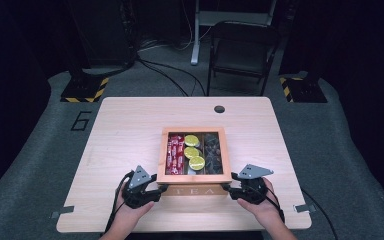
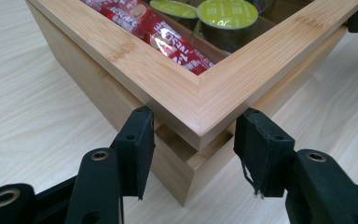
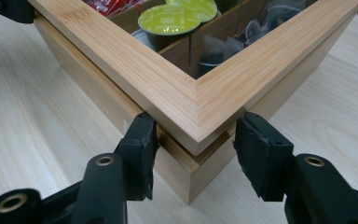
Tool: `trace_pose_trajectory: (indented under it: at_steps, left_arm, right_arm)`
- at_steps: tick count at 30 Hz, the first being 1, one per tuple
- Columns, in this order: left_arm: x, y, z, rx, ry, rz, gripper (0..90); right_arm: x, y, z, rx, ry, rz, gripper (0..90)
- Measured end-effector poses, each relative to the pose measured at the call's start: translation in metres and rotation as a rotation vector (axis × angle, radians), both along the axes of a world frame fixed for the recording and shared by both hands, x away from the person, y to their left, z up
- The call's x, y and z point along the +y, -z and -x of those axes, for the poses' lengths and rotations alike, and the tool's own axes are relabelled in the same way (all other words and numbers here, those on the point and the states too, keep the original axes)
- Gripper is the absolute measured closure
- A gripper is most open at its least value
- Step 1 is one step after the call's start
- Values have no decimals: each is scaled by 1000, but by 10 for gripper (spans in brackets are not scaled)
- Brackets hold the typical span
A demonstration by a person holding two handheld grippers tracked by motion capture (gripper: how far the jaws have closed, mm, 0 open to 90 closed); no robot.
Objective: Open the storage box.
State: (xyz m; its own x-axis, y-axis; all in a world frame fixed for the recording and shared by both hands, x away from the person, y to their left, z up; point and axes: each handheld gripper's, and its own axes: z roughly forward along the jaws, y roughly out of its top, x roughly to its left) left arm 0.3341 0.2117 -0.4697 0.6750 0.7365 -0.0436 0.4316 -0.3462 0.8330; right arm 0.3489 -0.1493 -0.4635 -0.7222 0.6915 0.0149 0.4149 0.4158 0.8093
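Note:
A bamboo tea box [image 1: 195,178] marked TEA stands near the table's front edge, its window lid [image 2: 177,88] sitting slightly apart from the base at the near corners. Inside lie red sachets [image 1: 174,152], green-topped capsules [image 1: 192,151] and dark wrapped pieces [image 1: 212,150]. My left gripper [image 1: 161,189] straddles the lid's near left corner [image 2: 200,130], with both pads against the lid's edges. My right gripper [image 1: 228,187] grips the near right corner [image 3: 196,133] the same way, pads pressed on both sides.
The light wood table [image 1: 125,130] has a round cable hole [image 1: 219,109] at the back. A folding chair [image 1: 240,55] stands on the floor beyond the table. Cables trail from both grippers over the front edge.

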Motion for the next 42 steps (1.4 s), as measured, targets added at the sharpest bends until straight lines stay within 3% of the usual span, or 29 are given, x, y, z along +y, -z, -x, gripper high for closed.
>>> trace_pose_trajectory:
  at_steps: [4,7,15,21,26,37,42]
  left_arm:
    - [-1,-8,-1,-30,-26,17,463]
    - [-1,-14,-1,-44,-38,25,463]
    - [-1,-30,-5,-65,-49,-5,463]
    - [-3,-41,-11,-87,-56,-31,460]
    - [-2,-52,-16,-101,-69,5,460]
    - [2,-66,-26,-110,-76,69,470]
    - [1,-72,-30,-136,-89,69,476]
  right_arm:
    - [0,-7,-1,-26,1,14,494]
    - [-1,-15,-2,-22,16,-29,496]
    - [-2,-27,-6,-5,39,-63,496]
    - [-2,-36,-11,-12,46,-62,502]
    - [-2,-47,-19,-22,77,-86,498]
    - [-1,-66,-28,-68,77,-82,489]
    - [0,-72,-31,-87,90,-102,487]
